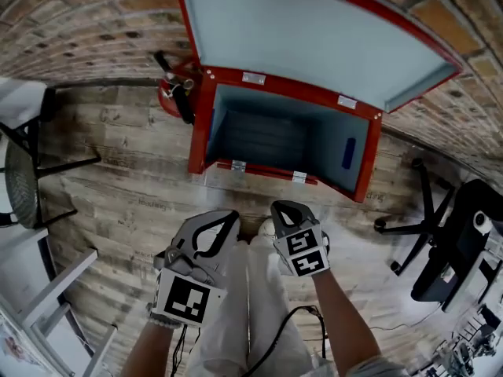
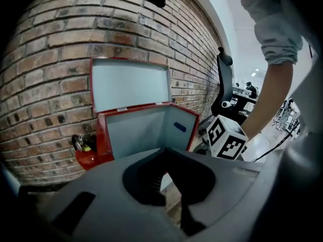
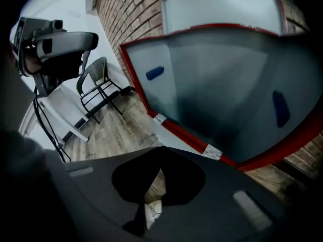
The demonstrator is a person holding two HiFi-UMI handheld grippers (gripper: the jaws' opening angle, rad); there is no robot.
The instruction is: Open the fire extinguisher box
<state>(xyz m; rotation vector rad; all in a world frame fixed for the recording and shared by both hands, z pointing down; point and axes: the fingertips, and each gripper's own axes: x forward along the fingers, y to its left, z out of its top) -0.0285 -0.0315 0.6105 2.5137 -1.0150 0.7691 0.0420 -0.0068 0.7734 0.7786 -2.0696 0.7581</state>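
The red fire extinguisher box [image 1: 206, 124] stands on the wooden floor against the brick wall. Its lid [image 1: 314, 30] is raised back against the wall, and the grey inside is bare. The same box [image 2: 103, 135] and lid [image 2: 131, 84] show in the left gripper view, and its red front rim [image 3: 176, 130] in the right gripper view. My left gripper [image 1: 228, 215] [image 2: 164, 150] is held low near my legs, away from the box, shut and holding nothing. Beside it my right gripper [image 1: 281, 207] [image 3: 160, 149] is also shut and holds nothing.
A red fire extinguisher [image 1: 171, 93] [image 2: 86, 153] sits on the floor left of the box. A black chair [image 1: 23, 171] [image 3: 98, 87] is at the left, an office chair [image 1: 456, 242] at the right. White frames [image 1: 55, 289] stand at lower left. A cable [image 1: 275, 336] hangs by my legs.
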